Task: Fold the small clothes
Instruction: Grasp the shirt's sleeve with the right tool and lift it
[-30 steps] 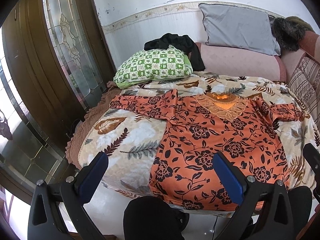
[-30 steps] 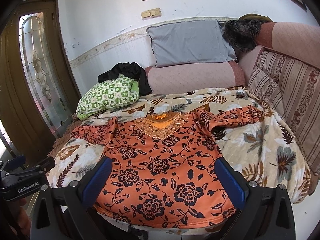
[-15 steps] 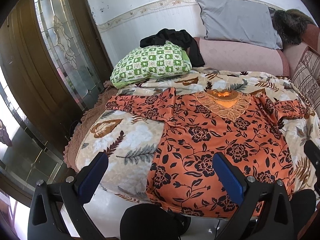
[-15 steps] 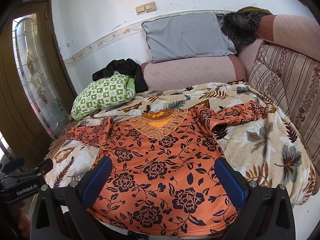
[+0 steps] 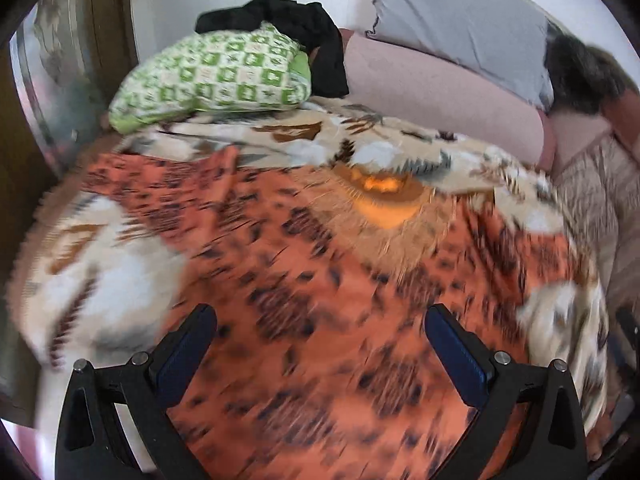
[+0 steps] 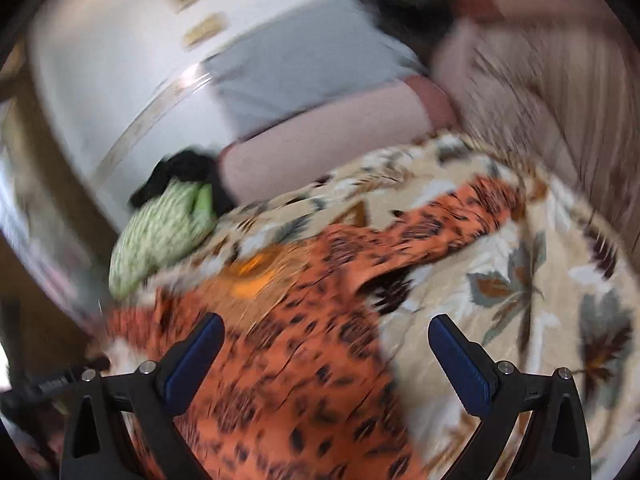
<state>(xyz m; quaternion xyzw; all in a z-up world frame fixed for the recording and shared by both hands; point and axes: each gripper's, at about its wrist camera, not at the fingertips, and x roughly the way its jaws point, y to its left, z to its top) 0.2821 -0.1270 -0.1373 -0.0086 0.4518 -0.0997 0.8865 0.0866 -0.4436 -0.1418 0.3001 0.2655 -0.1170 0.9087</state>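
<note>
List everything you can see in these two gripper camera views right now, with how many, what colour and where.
Top: one, orange with dark flowers, spread flat on the blanket, sleeves out.
Blanket: one, cream with leaf print, covering the bed.
Checked pillow: one, green and white, far left corner.
Dark garment: one, black, draped behind the checked pillow.
Bolster: one, pink, along the far edge.
Grey pillow: one, against the wall.
Striped cushion: one, beige, on the right.
Left gripper: one, black with blue pads, open over the top.
Right gripper: one, same colours, open over the top's right edge.
</note>
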